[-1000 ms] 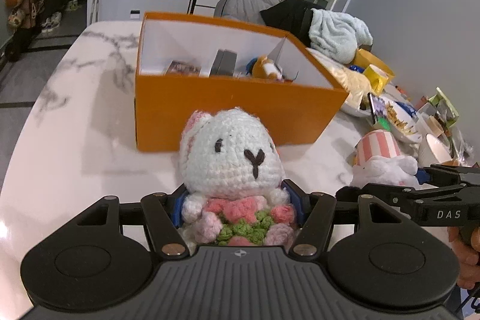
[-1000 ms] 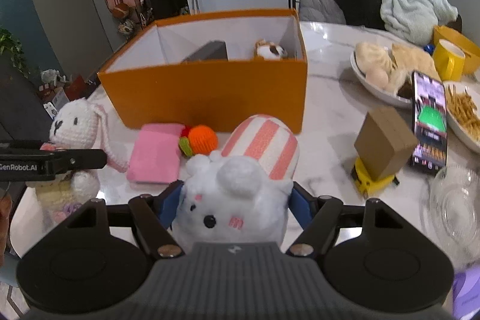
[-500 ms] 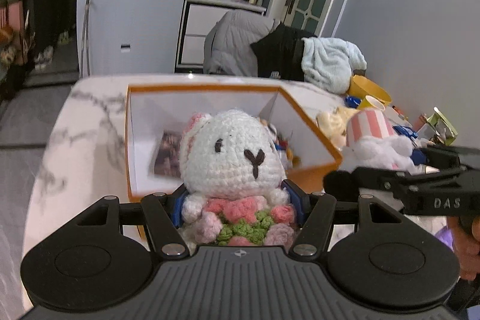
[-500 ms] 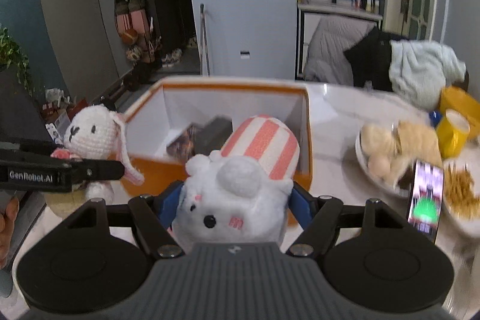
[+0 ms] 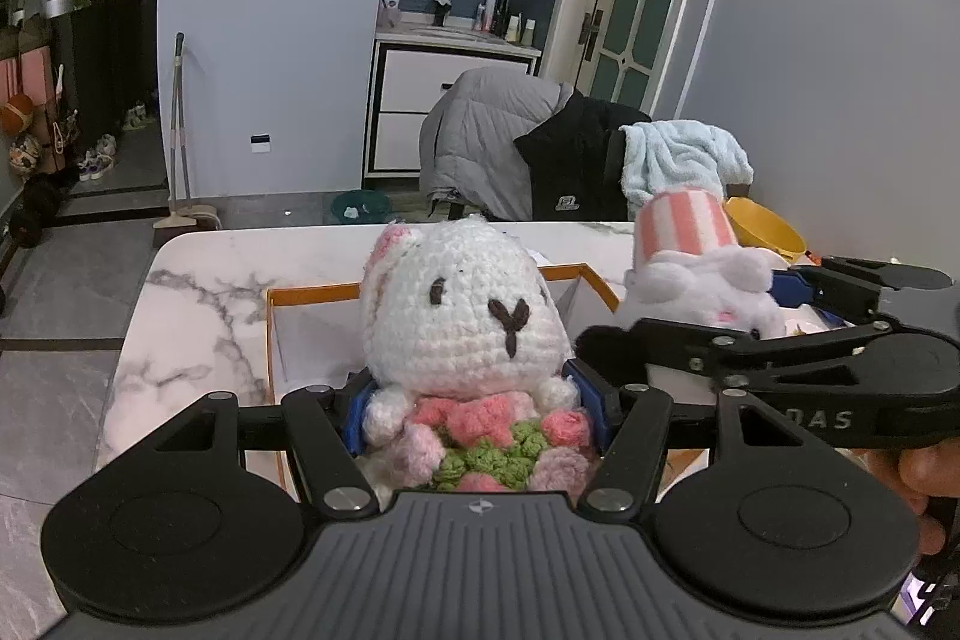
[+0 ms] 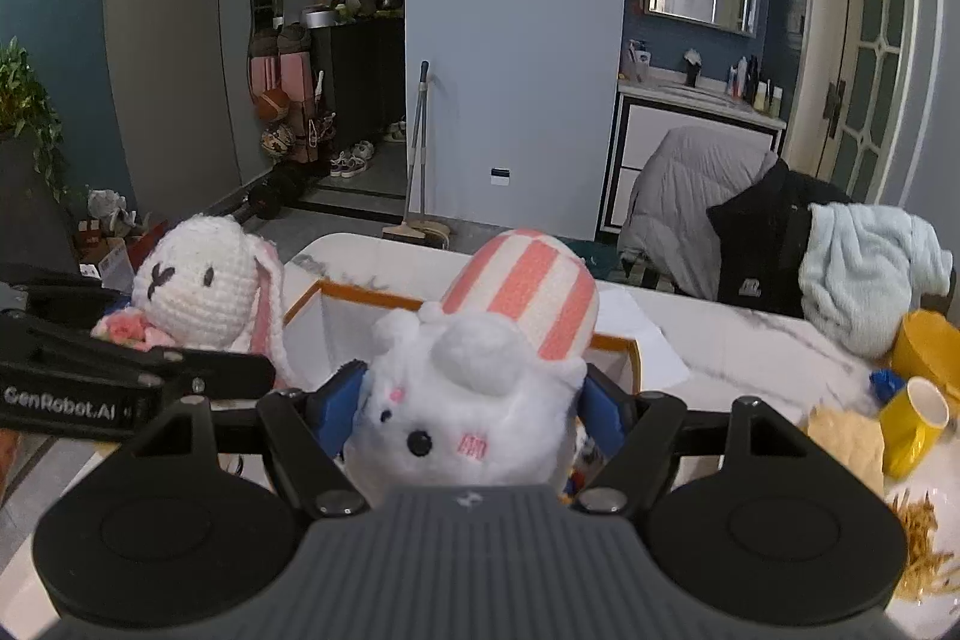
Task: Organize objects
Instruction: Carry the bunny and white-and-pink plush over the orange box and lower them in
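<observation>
My left gripper point(image 5: 474, 406) is shut on a white crocheted bunny point(image 5: 462, 316) with pink and green flowers, held over the open orange box point(image 5: 312, 293). My right gripper point(image 6: 474, 412) is shut on a white plush toy with a pink-striped hat point(image 6: 480, 388), also above the orange box point(image 6: 354, 301). The plush toy shows in the left wrist view point(image 5: 696, 268) at the right, and the bunny shows in the right wrist view point(image 6: 204, 280) at the left. The box's contents are hidden behind the toys.
The box stands on a white marble table point(image 5: 198, 292). In the right wrist view a yellow mug point(image 6: 915, 418), a yellow bowl point(image 6: 930, 346), bread and a plate of fries point(image 6: 924, 550) lie at the right. Chairs draped with clothes point(image 6: 780, 232) stand behind the table.
Both grippers have risen and moved forward with their toys, from in front of the box to above it. The box now sits low in both views.
</observation>
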Action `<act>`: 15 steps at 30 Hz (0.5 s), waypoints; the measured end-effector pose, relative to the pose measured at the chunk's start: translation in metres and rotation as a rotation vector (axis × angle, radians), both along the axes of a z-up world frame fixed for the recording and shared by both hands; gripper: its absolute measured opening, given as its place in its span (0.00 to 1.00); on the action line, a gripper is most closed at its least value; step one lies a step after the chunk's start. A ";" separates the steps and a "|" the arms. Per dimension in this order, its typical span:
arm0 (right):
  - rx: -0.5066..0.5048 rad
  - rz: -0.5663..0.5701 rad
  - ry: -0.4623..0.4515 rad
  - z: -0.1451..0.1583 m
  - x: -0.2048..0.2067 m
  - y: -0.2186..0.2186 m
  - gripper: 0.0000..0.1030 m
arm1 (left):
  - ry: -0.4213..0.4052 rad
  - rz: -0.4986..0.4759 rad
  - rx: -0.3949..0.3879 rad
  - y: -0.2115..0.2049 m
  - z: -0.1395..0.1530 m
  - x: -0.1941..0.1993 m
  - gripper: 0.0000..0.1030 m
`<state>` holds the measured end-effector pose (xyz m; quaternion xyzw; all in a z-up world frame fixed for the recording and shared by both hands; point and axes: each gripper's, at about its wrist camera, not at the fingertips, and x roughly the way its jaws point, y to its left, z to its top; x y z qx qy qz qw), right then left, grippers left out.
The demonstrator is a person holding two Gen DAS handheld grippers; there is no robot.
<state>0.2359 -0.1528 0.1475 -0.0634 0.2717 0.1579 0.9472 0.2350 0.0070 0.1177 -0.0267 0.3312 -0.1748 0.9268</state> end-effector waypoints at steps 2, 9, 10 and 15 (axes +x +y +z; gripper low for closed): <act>-0.012 -0.004 0.012 -0.007 0.011 0.004 0.73 | 0.024 0.012 0.003 0.001 -0.010 0.011 0.71; -0.046 -0.033 0.128 -0.055 0.045 0.013 0.73 | 0.160 0.040 0.027 0.006 -0.057 0.047 0.71; -0.047 -0.034 0.147 -0.062 0.048 0.013 0.73 | 0.178 0.041 0.035 0.006 -0.064 0.050 0.71; -0.061 -0.023 0.223 -0.089 0.057 0.015 0.73 | 0.209 0.048 0.055 0.007 -0.079 0.051 0.73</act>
